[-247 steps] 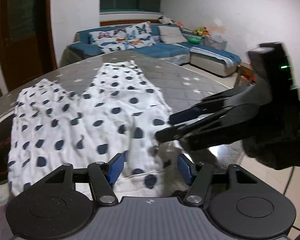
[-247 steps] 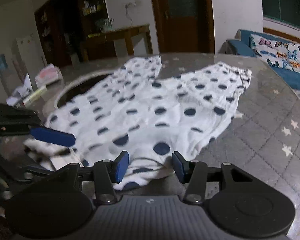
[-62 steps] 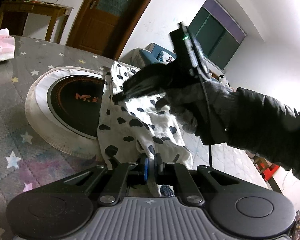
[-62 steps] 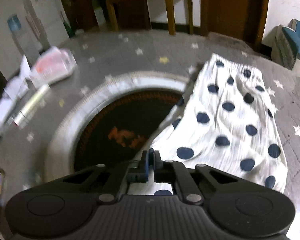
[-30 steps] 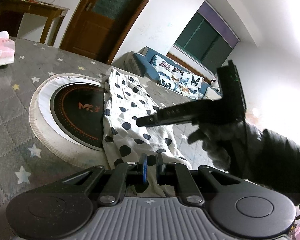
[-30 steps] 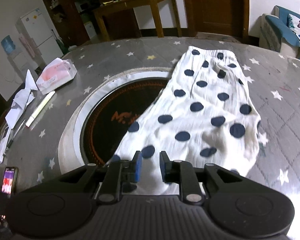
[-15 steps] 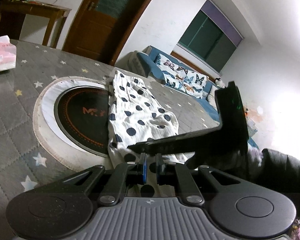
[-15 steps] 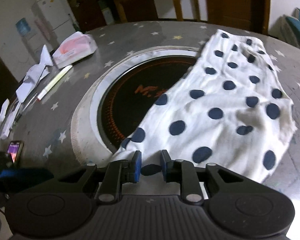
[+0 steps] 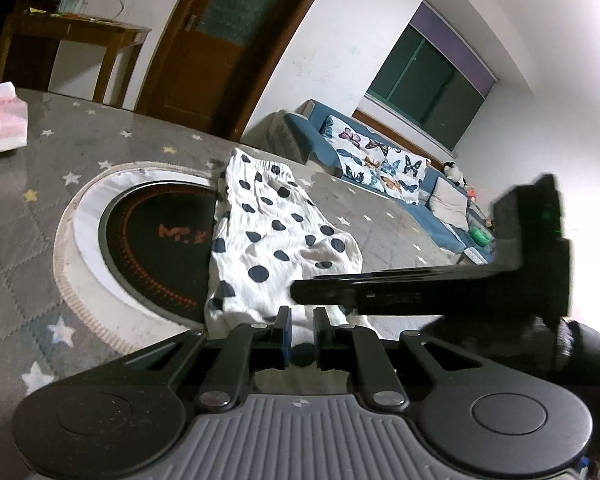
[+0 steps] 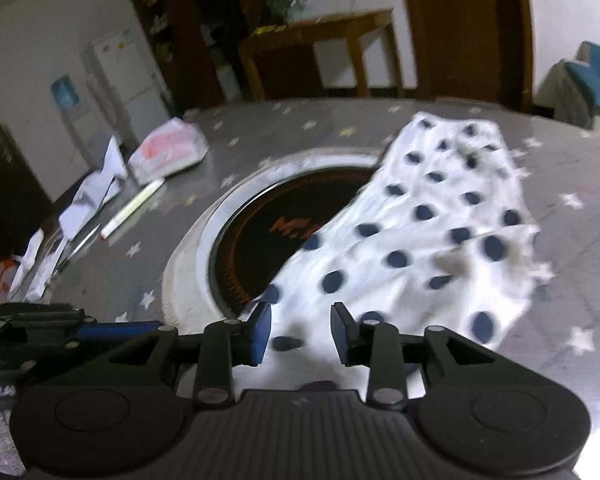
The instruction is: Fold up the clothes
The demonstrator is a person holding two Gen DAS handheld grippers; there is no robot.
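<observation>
Garment: white cloth with dark dots (image 9: 276, 236) lay on the bench (image 9: 28, 248) as a long narrow strip, its left edge over the round dark inset (image 9: 156, 240) in the bench top.
Long axis: it ran away from both cameras, from the near end just under the fingers to a gathered, ruffled far end toward the door side.
Left gripper (image 9: 301, 334): the fingers stood a little apart, with a narrow gap; the near end of the cloth showed in the gap and below it, but I could not see any cloth pinched.
Right gripper (image 10: 300, 334): the fingers were spread wide, nothing between them; the cloth lay just in front and to the right in this view, slightly blurred.
Nearer hand: both were at the near end, close together; in the left wrist view the right gripper crossed just above the left fingers.
Fold state: the strip looked already doubled lengthwise, judging by its narrow shape; I could not tell if more layers were under.
Deciding relation: any further fold would go along the long axis, near end toward the far end.
Other things: tissue pack (image 10: 168, 156) and papers (image 10: 96, 188) lay well apart, on the left.
</observation>
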